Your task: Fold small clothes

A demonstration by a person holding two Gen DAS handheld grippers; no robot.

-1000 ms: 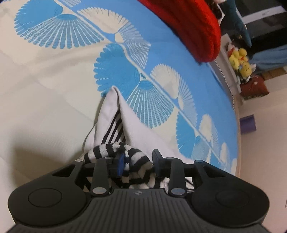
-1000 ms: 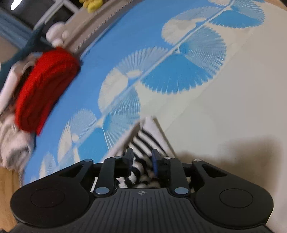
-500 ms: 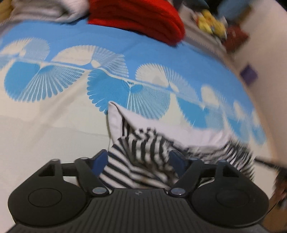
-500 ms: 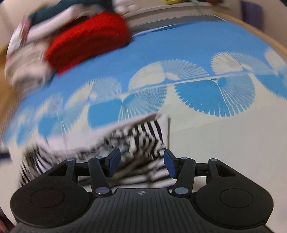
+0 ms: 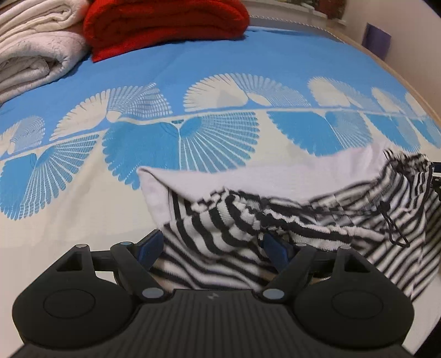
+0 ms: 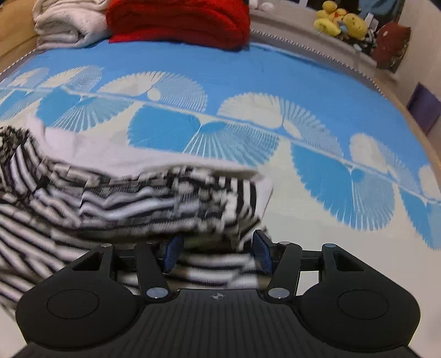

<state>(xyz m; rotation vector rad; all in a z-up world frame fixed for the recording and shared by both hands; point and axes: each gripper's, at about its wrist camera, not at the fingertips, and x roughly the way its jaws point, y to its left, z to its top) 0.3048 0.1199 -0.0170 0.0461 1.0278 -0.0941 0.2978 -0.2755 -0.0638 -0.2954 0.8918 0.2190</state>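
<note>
The bed's blue-and-cream fan-patterned cover lies bare and flat left of the crumpled black-and-white striped garment, and likewise on its right side, leaving open passage at both flanks. Beyond the garment a wide blue band of cover runs free across the bed. At the far edge a folded red knitted blanket and a stack of folded off-white quilted bedding block the way. Yellow plush toys crowd the ledge behind the bed. The striped garment fills the ground directly ahead.
</note>
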